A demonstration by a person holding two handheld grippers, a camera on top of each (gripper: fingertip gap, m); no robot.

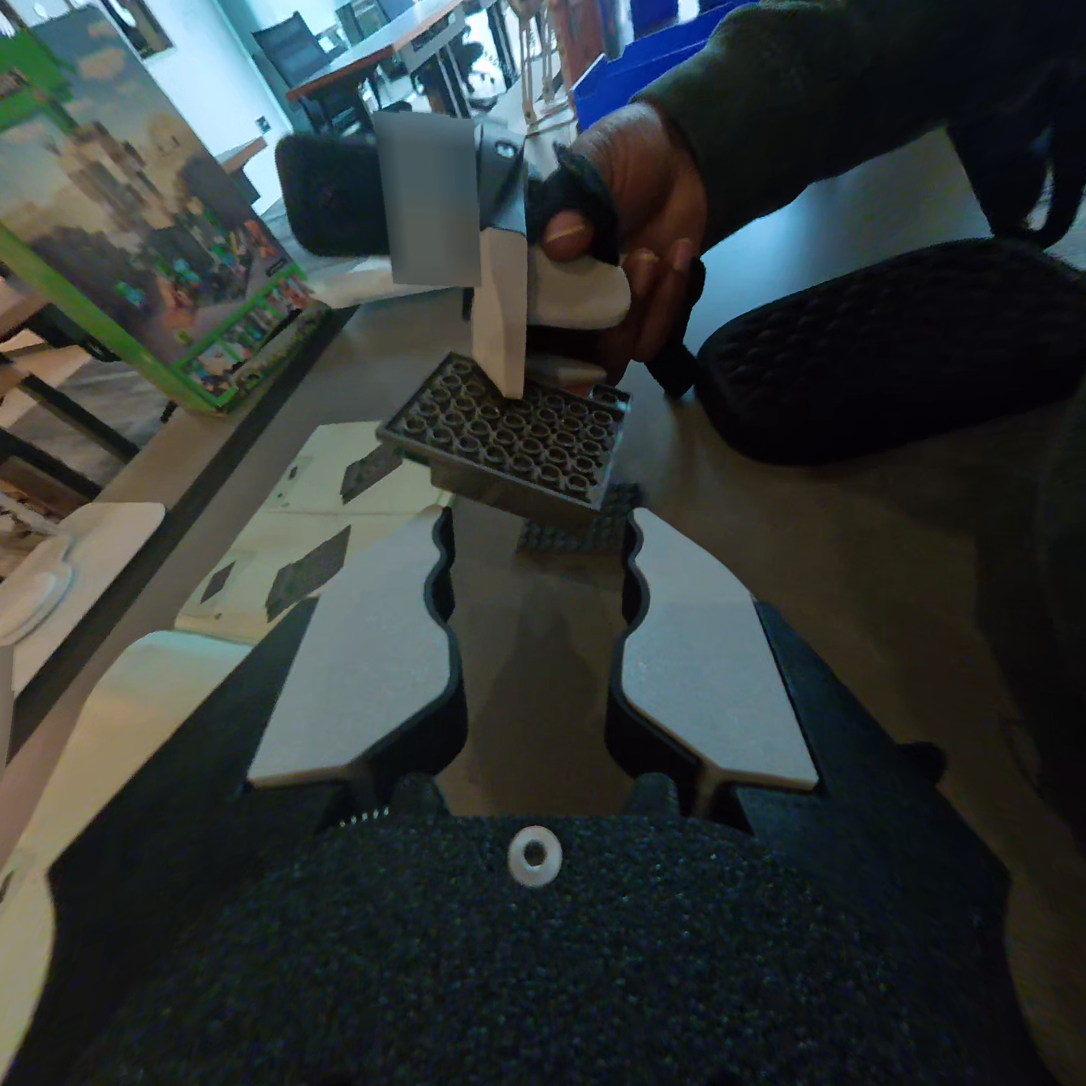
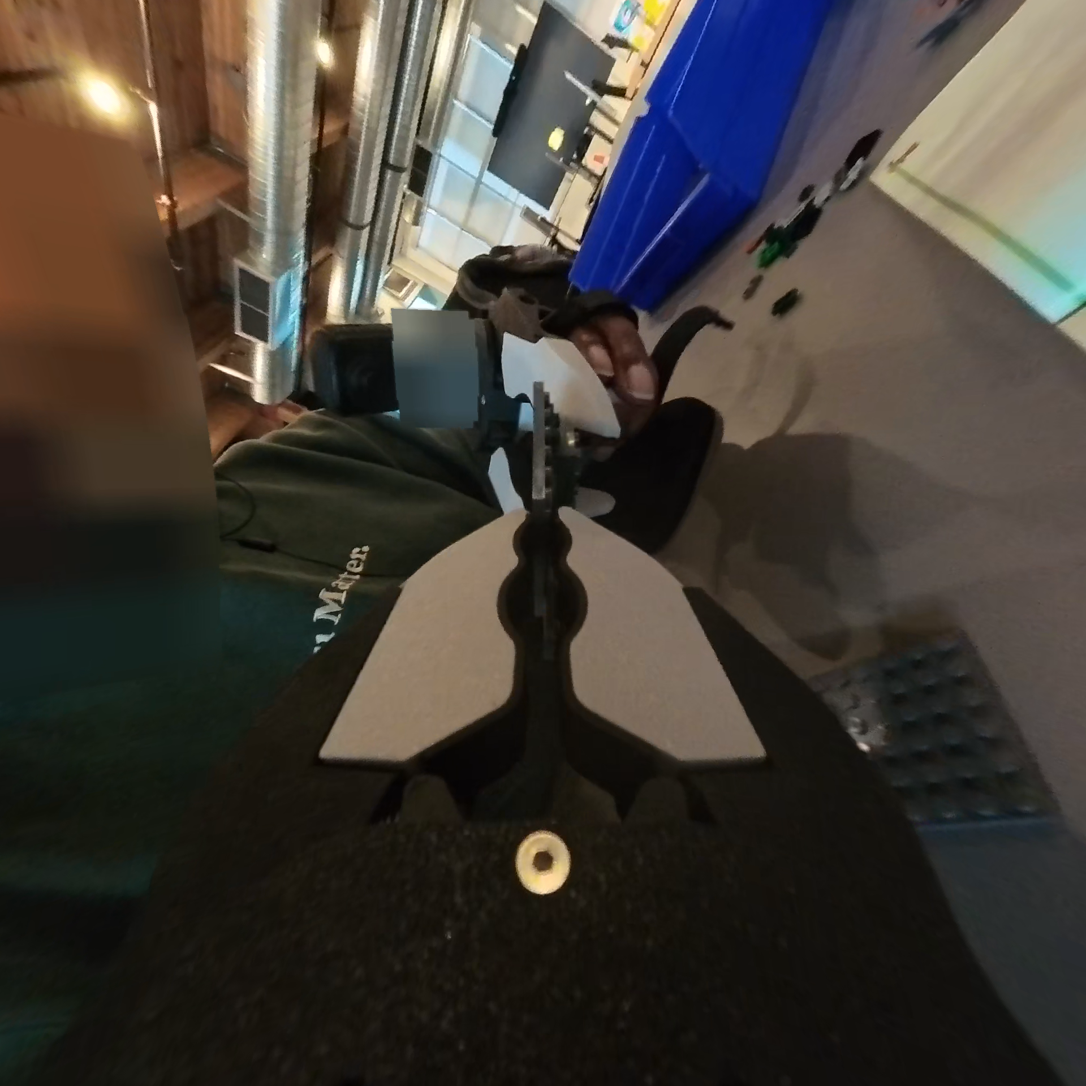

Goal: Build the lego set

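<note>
My right gripper (image 2: 540, 520) is shut on a thin dark grey Lego plate (image 2: 539, 464), which I see edge-on in the right wrist view. In the left wrist view, the same plate (image 1: 505, 438) hangs tilted above the table with its hollow underside facing me, held by the right gripper (image 1: 510, 385) in a person's hand (image 1: 634, 194). My left gripper (image 1: 540, 523) is open and empty just in front of the plate. A second dark studded plate (image 1: 587, 529) lies on the table under the held one and also shows in the right wrist view (image 2: 922, 723).
A Lego box (image 1: 147, 247) stands at the left, and an open instruction booklet (image 1: 305, 529) lies in front of it. A black padded chair part (image 1: 881, 352) is on the right. Blue bins (image 2: 676, 147) and several small loose pieces (image 2: 781, 252) lie farther off. My left and right fingertips are right by each other.
</note>
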